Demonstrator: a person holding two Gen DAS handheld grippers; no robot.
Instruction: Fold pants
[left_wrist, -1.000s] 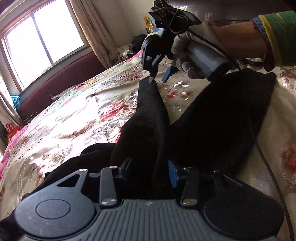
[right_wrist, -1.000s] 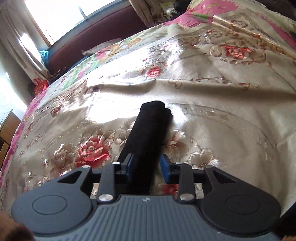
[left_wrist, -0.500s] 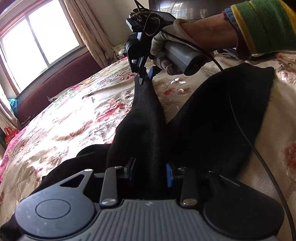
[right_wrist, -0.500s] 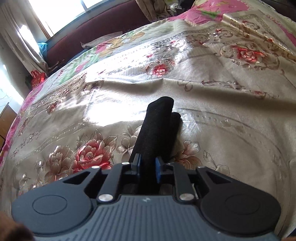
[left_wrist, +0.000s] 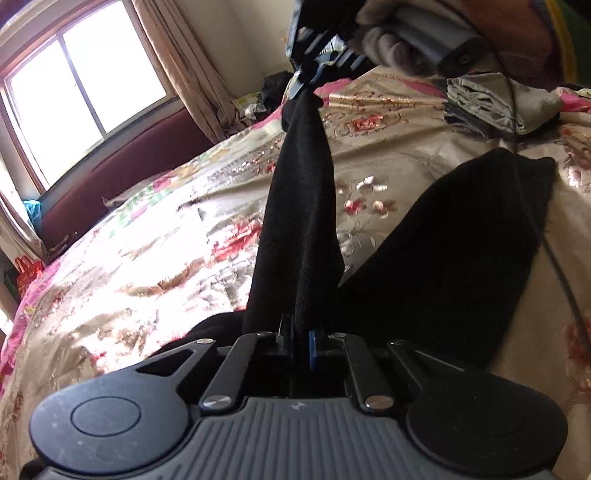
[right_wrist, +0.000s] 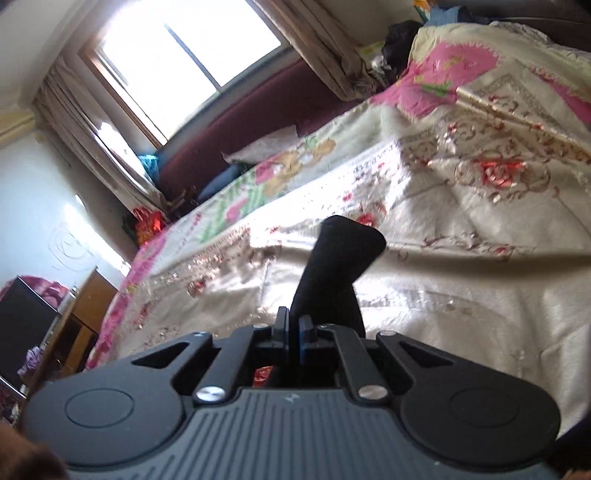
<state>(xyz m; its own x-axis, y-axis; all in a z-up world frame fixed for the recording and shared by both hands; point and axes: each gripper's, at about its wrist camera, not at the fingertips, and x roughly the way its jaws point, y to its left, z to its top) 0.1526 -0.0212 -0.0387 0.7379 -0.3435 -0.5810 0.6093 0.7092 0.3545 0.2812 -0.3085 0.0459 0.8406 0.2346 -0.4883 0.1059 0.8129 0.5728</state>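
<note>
Black pants (left_wrist: 443, 236) lie on a floral bedspread (left_wrist: 147, 258). One leg (left_wrist: 299, 206) is lifted and stretched taut between my two grippers. My left gripper (left_wrist: 297, 334) is shut on the near part of that leg. My right gripper (left_wrist: 303, 83) shows at the top of the left wrist view, shut on the leg's far end. In the right wrist view my right gripper (right_wrist: 293, 325) is shut on the leg end (right_wrist: 332, 266), which sticks up above the bedspread (right_wrist: 461, 258). The other leg lies flat at the right.
A pile of folded grey clothes (left_wrist: 491, 99) lies on the bed at the far right. A window (left_wrist: 85, 92) with curtains and a maroon bench (left_wrist: 122, 173) stand beyond the bed. A wooden cabinet (right_wrist: 81, 314) stands at the left. A black cable (left_wrist: 554, 258) crosses the pants.
Both grippers closed on the pant leg and lifted it off the bed. The right gripper rose higher, and the leg is now taut between them.
</note>
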